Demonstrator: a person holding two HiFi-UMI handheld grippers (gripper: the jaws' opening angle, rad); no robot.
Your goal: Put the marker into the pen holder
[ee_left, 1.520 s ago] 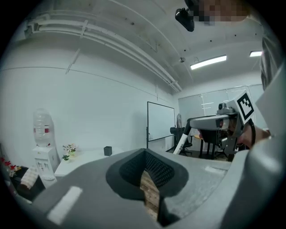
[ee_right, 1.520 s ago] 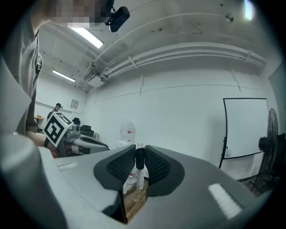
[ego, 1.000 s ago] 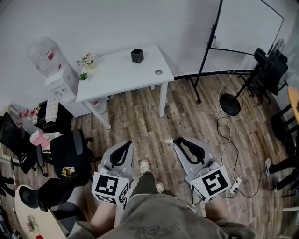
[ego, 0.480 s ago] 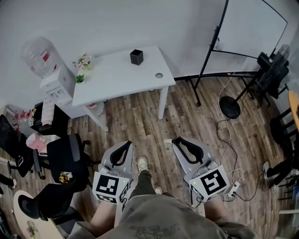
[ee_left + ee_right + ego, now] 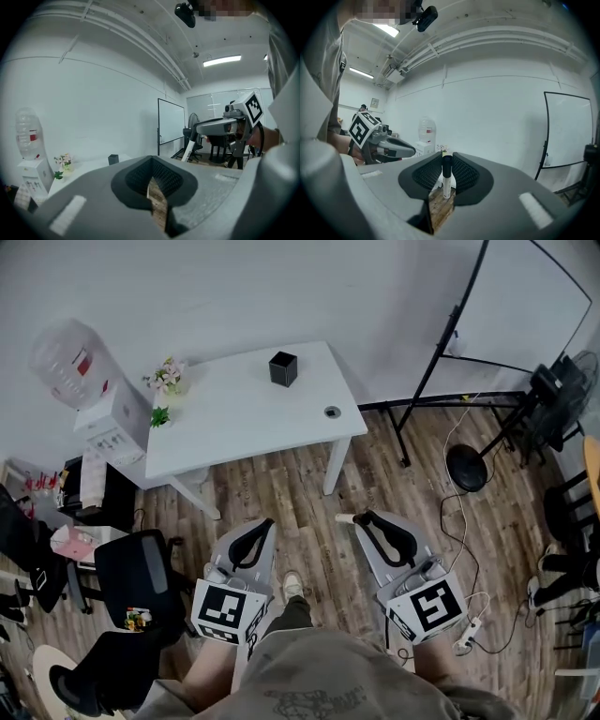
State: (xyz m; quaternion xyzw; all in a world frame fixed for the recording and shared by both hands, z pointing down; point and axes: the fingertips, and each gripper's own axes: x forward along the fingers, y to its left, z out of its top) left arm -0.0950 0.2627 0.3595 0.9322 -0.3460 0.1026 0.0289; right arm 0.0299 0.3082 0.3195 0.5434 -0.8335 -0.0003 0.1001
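Right claw [image 5: 367, 519] is clamped on the marker [image 5: 447, 180], which stands upright across the jaws in the right gripper view: dark cap at the top, white barrel hanging below the pads. From the head view only the pale end of it shows, poking out just beside the claw's tip. Left claw [image 5: 261, 526] has its jaws together with nothing between them; only floor shows through the slit.

The pen holder [image 5: 283, 368] – a small dark cube – sits on the white table [image 5: 244, 418] near its far edge, well apart from both claws, with a stretch of wooden floor between. It lies ahead of the right claw and off to that claw's left, nearer the line of the left claw than of the right. From the left gripper view it shows as a small dark block [image 5: 113, 159] just left of the jaws.

Since the marker's long axis is already vertical, it probably needs no turning – the claw must be carried forward and leftward until the barrel hangs above the holder's open top.
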